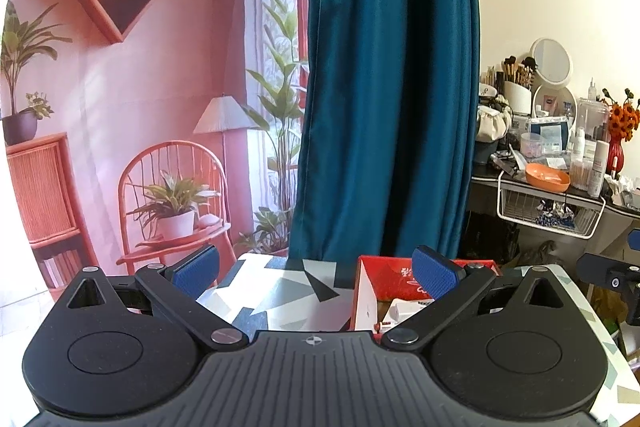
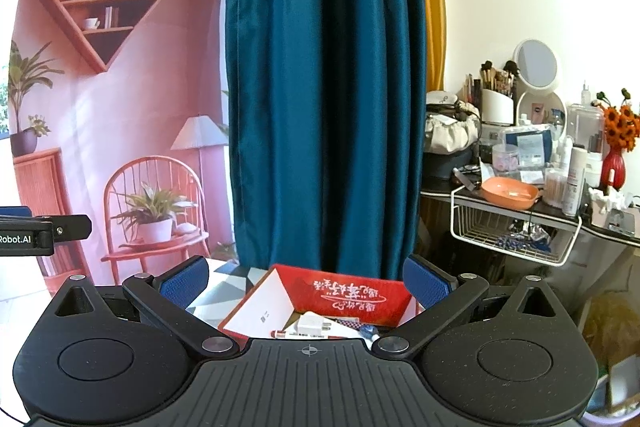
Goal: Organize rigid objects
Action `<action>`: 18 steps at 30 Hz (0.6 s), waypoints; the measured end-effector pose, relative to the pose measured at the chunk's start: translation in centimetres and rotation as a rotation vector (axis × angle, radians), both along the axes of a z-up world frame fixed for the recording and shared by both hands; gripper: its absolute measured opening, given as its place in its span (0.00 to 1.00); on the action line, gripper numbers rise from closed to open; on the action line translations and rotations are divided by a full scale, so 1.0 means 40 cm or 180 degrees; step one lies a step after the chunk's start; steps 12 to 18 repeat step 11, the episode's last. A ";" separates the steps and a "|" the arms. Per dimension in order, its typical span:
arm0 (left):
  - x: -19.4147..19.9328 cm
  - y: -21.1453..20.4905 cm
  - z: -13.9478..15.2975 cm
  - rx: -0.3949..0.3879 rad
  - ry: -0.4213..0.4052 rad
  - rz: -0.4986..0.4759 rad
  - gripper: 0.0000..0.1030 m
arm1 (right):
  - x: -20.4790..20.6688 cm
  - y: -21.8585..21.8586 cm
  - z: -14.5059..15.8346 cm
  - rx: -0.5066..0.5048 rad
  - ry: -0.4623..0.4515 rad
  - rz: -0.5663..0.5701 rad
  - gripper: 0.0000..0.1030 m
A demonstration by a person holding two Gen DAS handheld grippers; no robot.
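A red box (image 2: 352,293) with white inner walls lies open on the patterned table (image 1: 276,299). It holds a white charger plug (image 2: 312,325), a marker pen (image 2: 296,334) and other small items. The box also shows in the left wrist view (image 1: 384,281). My right gripper (image 2: 306,283) is open and empty, raised just in front of the box. My left gripper (image 1: 316,273) is open and empty, to the left of the box above the table. The right gripper's side shows at the left view's right edge (image 1: 612,279).
A teal curtain (image 2: 324,87) hangs right behind the table. A pink printed backdrop (image 1: 140,107) is at the left. A cluttered dressing table (image 2: 532,195) with a wire basket, orange bowl (image 2: 510,191) and mirror stands at the right.
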State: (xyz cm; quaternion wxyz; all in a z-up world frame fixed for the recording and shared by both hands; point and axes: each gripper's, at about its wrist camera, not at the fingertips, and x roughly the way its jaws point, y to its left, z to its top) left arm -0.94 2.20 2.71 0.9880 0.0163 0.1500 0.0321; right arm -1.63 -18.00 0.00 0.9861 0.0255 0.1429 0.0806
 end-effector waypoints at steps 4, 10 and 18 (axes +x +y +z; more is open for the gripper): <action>0.005 0.004 -0.007 -0.0016 0.0039 -0.0006 1.00 | 0.006 0.005 -0.006 0.0001 0.0037 0.0002 1.00; 0.005 0.008 -0.009 -0.0036 0.0057 0.0014 1.00 | 0.009 0.014 -0.009 -0.0009 0.0066 0.0018 1.00; 0.005 0.009 -0.009 -0.0040 0.0062 0.0019 1.00 | 0.009 0.015 -0.009 -0.0010 0.0069 0.0018 1.00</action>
